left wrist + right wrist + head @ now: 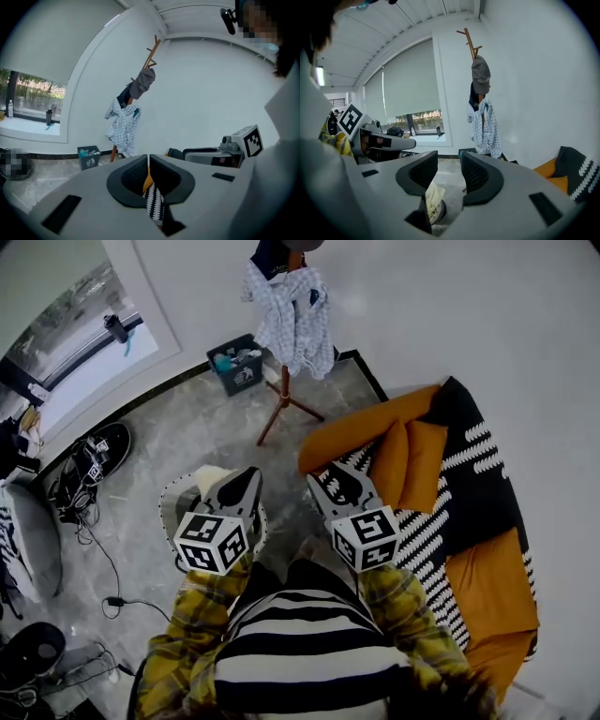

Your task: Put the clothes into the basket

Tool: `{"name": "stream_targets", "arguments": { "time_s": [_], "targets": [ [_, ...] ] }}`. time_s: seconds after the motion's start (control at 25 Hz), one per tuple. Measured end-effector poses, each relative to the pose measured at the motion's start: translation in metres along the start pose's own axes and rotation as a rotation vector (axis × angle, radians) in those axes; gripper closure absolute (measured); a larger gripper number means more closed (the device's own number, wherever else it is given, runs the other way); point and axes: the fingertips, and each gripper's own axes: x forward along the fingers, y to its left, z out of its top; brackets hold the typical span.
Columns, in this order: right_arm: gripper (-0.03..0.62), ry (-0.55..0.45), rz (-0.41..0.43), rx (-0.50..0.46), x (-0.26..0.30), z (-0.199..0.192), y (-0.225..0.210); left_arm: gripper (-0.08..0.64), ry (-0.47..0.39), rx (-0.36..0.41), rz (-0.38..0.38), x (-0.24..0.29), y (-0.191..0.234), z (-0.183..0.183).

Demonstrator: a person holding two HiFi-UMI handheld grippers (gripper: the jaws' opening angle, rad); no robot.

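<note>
The left tool [148, 158] has its jaws closed tip to tip. In the narrow slit behind the tips there is a strip of orange and black-and-white zigzag fabric. It cannot be told whether this is pinched there or belongs to the sofa beyond. The right tool [449, 157] stands half open with nothing between its jaws. The gap shows only the floor [187, 427] and the basket [169, 495] below it.

Both tools are held up side by side in yellow plaid sleeves [192, 615], tilted slightly downward, with their tips leaning toward each other.

The round, white-rimmed basket stands upright on the floor directly under the left tool, its mouth facing up. A cream garment [212, 474] lies crumpled inside it in a heap, with no clear long axis.

Beside and beyond the right tool is the orange sofa [487, 587], covered by a black-and-white zigzag throw [469, 474].

Farther ahead of both tools, a wooden coat rack [284, 395] stands by the wall. A checked shirt [292, 320] hangs from it with its length running straight down, collar uppermost, below a grey cap [142, 83] near the rack's top. A small dark bin [236, 364] sits on the floor just left of the rack's feet.
</note>
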Motion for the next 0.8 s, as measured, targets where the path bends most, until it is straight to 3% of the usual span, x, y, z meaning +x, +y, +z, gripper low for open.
{"name": "stream_targets", "arguments": {
  "time_s": [0.4,0.8],
  "targets": [
    [0.419,-0.039,-0.008,-0.035,0.009,0.024,-0.068,0.534,-0.077,0.053,-0.001,0.070,-0.013,0.044],
    [0.419,-0.055,-0.041,-0.005,0.038,0.049,-0.121,0.534,-0.105,0.041,0.054,0.111,0.012,0.074]
  ]
}}
